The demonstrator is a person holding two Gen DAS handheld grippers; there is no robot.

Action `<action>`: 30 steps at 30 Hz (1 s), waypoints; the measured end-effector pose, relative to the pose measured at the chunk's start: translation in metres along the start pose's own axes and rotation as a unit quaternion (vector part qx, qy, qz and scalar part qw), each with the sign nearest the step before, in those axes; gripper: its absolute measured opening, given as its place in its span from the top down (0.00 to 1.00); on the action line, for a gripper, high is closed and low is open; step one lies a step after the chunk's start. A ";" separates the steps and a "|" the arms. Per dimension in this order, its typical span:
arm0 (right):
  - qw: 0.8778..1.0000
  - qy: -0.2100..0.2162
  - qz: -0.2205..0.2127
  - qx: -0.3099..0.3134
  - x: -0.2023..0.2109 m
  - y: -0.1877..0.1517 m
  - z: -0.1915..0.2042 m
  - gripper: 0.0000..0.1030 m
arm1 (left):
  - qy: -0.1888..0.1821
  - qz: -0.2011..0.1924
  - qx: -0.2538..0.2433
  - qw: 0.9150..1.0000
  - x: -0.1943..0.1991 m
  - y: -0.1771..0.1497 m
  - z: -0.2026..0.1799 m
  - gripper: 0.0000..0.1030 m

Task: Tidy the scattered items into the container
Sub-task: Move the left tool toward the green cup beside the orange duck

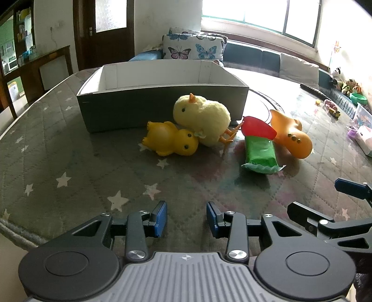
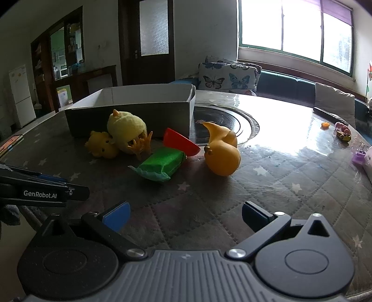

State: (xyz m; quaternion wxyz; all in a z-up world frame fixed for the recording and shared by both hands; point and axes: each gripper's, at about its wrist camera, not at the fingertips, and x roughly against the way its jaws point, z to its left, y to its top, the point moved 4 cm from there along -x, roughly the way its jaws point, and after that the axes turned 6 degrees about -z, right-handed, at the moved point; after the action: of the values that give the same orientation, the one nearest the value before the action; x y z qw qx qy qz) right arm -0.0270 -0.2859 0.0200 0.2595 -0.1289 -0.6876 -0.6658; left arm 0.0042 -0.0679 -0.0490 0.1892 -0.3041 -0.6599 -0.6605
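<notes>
A desk (image 1: 58, 144) with a grey star-patterned quilted cover holds a grey cardboard box (image 1: 162, 111) with a white inside; no items show in the part of it that can be seen. Five items lie in a loose row just in front of the box.

From the left wrist view, a yellow rubber chick (image 1: 171, 141) lies on its side, touching a fluffy plush chick (image 1: 202, 118) that leans against the box wall. To the right, a red bowl-shaped piece (image 1: 258, 129) rests tilted over the far end of a green packet (image 1: 260, 153). An orange rubber duck (image 1: 290, 134) lies on its side just beyond, touching the red piece.

The left gripper (image 1: 186, 219) hovers low over the near desk, its jaws parted moderately and holding nothing. The right gripper (image 2: 186, 215) hangs beside it, its jaws spread wide and empty. Both sit well short of the items.

Behind the desk are a butterfly cushion (image 1: 193, 47), a bench seat under a bright window (image 1: 262, 14), and a dark door (image 2: 148, 39).
</notes>
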 end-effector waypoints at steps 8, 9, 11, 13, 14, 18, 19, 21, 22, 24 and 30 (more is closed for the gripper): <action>1.000 0.007 0.005 0.001 -0.007 0.001 0.003 0.00 | -0.003 0.004 0.000 1.000 -0.006 0.004 -0.002 0.61; 1.000 0.007 0.005 0.001 -0.008 0.001 0.003 0.00 | -0.003 0.004 -0.001 1.000 -0.007 0.005 -0.002 0.61; 1.000 0.009 0.006 0.001 -0.010 0.001 0.003 0.00 | -0.004 0.005 -0.001 1.000 -0.008 0.006 -0.002 0.61; 1.000 0.011 0.007 0.001 -0.011 0.002 0.003 0.00 | -0.004 0.006 -0.001 1.000 -0.009 0.007 -0.002 0.61; 1.000 0.011 0.008 0.001 -0.012 0.003 0.003 0.00 | -0.004 0.006 -0.002 1.000 -0.010 0.008 -0.002 0.61; 1.000 0.014 0.010 0.002 -0.016 0.005 0.004 0.00 | -0.005 0.007 -0.002 1.000 -0.013 0.010 -0.003 0.61; 1.000 0.014 0.011 0.002 -0.016 0.005 0.004 0.00 | -0.005 0.008 -0.002 1.000 -0.014 0.011 -0.003 0.61; 1.000 0.014 0.011 0.002 -0.018 0.006 0.004 0.00 | -0.006 0.008 -0.003 1.000 -0.015 0.012 -0.003 0.61; 1.000 0.015 0.012 0.002 -0.019 0.006 0.004 0.00 | -0.006 0.009 -0.003 1.000 -0.016 0.013 -0.004 0.61; 1.000 0.015 0.012 0.001 -0.020 0.007 0.004 0.00 | -0.007 0.009 -0.003 1.000 -0.017 0.014 -0.004 0.61; 1.000 0.018 0.015 0.000 -0.025 0.008 0.004 0.00 | -0.009 0.011 -0.004 1.000 -0.022 0.019 -0.004 0.61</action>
State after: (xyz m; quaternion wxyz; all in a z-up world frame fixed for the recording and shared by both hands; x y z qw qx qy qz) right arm -0.0021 -0.2774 0.0137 0.2816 -0.1274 -0.6811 -0.6637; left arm 0.0319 -0.0766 -0.0486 0.1894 -0.3184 -0.6556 -0.6580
